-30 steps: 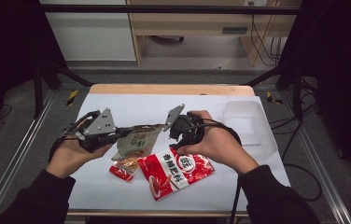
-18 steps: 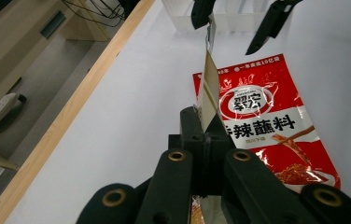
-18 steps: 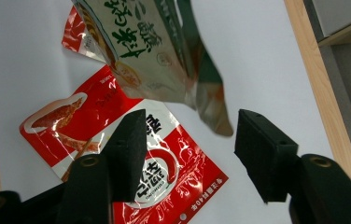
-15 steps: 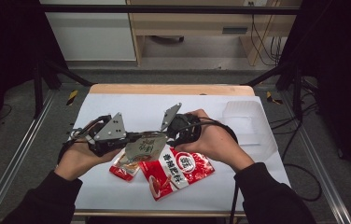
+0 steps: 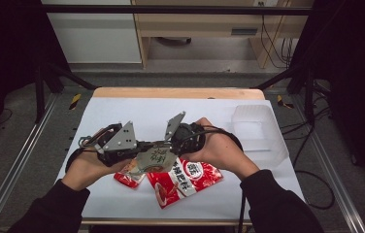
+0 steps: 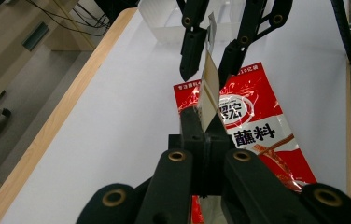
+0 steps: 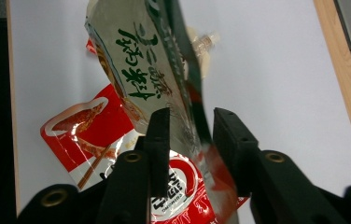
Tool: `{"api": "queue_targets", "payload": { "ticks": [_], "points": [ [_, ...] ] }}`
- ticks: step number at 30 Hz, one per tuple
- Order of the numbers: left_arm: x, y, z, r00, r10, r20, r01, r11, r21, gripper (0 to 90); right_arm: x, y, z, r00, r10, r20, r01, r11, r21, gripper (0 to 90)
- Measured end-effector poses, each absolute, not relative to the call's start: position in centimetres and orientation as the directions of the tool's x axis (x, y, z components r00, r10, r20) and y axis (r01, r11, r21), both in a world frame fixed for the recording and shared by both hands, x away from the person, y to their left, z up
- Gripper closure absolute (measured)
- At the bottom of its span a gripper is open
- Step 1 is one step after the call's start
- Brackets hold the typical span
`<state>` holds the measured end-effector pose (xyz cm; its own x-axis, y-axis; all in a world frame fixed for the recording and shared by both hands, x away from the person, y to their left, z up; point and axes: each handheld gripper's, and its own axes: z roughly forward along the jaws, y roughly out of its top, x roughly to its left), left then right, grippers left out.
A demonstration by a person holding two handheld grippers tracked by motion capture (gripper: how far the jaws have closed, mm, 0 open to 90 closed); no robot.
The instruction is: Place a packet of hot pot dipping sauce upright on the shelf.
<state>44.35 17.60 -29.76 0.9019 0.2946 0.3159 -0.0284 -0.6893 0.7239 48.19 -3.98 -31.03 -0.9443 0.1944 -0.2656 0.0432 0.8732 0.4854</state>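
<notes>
- The silvery-beige sachet (image 5: 155,156) hangs in the air above the middle of the surface (image 5: 137,116), between the two hands, over a large red packet (image 5: 183,182) that lies flat toward the near edge.
- The left tongs (image 6: 200,122) are clenched on one edge of the sachet, which stands edge-on between the jaws.
- The right tongs (image 7: 190,135) have just been closing. The sachet's opposite edge sits between the jaws, but a gap shows on each side, so they do not yet grip.
- The sachet looks light, thin and floppy, with a glossy film that is likely to slip.
- Best hold is probably the flat sealed border, not the bulging middle. A hard pinch there could burst the filling.
- A smaller red packet (image 5: 128,175) lies beside the large one. A clear tub (image 5: 258,131) stands at the right edge.
</notes>
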Motion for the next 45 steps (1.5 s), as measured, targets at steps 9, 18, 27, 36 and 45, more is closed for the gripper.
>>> {"api": "queue_targets", "payload": {
  "ticks": [9, 18, 27, 36, 45],
  "points": [
    [44.7, 17.9, -30.0, 0.904, 0.312, 0.292, -0.009, -0.669, 0.743, 90.0, 48.4, -4.2, -31.1, -0.944, 0.201, -0.262, 0.049, 0.87, 0.491, 89.1],
    [45.3, 18.4, -30.6, 0.899, 0.35, 0.263, 0.026, -0.642, 0.766, 70.0, 48.5, -4.1, -30.5, -0.935, 0.202, -0.292, 0.049, 0.888, 0.458, 90.0],
    [45.4, 21.0, -31.6, 0.865, 0.438, 0.243, 0.11, -0.64, 0.76, 33.9, 49.1, -5.5, -28.0, -0.9, 0.219, -0.377, 0.051, 0.911, 0.408, 90.0],
    [44.9, 25.3, -35.3, 0.813, 0.551, 0.189, 0.233, -0.605, 0.761, 19.7, 49.9, -8.8, -25.0, -0.865, 0.276, -0.419, 0.106, 0.917, 0.385, 90.0],
    [44.0, 28.6, -40.9, 0.76, 0.639, 0.119, 0.332, -0.54, 0.773, 12.4, 50.1, -12.9, -23.0, -0.832, 0.35, -0.43, 0.18, 0.904, 0.388, 90.0]
  ]
}}
